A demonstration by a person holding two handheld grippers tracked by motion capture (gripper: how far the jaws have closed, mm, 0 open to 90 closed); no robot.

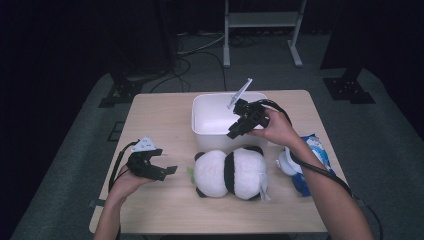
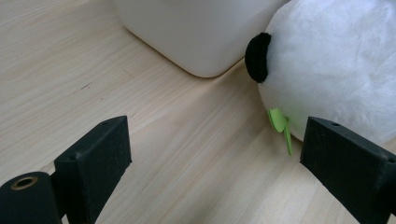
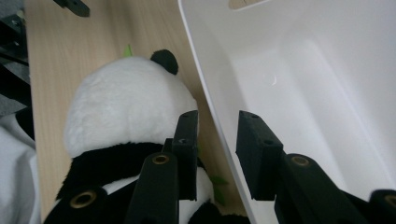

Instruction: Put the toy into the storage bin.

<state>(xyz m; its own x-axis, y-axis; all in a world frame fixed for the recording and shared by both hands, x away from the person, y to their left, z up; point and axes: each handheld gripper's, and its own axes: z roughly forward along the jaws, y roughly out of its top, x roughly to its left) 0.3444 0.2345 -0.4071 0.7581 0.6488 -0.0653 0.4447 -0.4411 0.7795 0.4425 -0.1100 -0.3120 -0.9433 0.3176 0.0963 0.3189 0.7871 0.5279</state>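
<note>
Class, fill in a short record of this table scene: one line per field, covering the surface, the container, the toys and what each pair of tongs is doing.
surface: wooden table
container: white bin, nothing seen inside
main toy: plush panda, lying just in front of the bin
other toy: blue and white plush, right of the panda
left tongs: open, low over the table, pointing at the panda's head
right tongs: jaws apart astride the bin's near wall, gripping nothing

black-and-white panda plush [image 1: 230, 172], white bin [image 1: 212, 120], pale wood table [image 1: 160, 205].
</note>
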